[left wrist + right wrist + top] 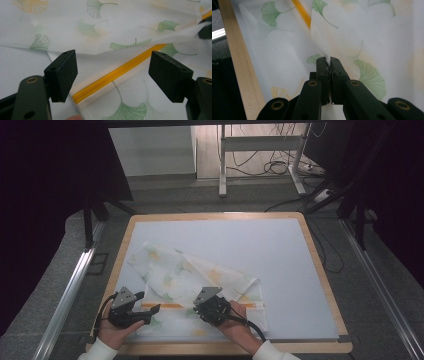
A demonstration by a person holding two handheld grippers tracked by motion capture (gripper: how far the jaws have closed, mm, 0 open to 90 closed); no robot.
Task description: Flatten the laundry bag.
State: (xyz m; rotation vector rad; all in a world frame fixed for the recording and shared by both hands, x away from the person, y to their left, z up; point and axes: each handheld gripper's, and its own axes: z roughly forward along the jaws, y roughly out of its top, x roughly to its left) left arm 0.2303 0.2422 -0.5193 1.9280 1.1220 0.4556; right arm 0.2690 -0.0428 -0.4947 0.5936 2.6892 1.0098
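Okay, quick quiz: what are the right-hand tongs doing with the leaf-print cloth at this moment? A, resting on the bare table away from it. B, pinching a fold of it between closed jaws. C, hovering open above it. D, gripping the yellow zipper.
B: in the right gripper view the right tongs have their jaws pressed together on a raised fold of the leaf-print cloth, beside the yellow zipper, not on it.

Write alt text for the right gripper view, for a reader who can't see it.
The right gripper, its two black jaws shut, pinches a fold of thin white cloth printed with green and yellow ginkgo leaves. The fold rises from the jaws toward an orange zipper near the top. The table's wooden edge runs down the left side.
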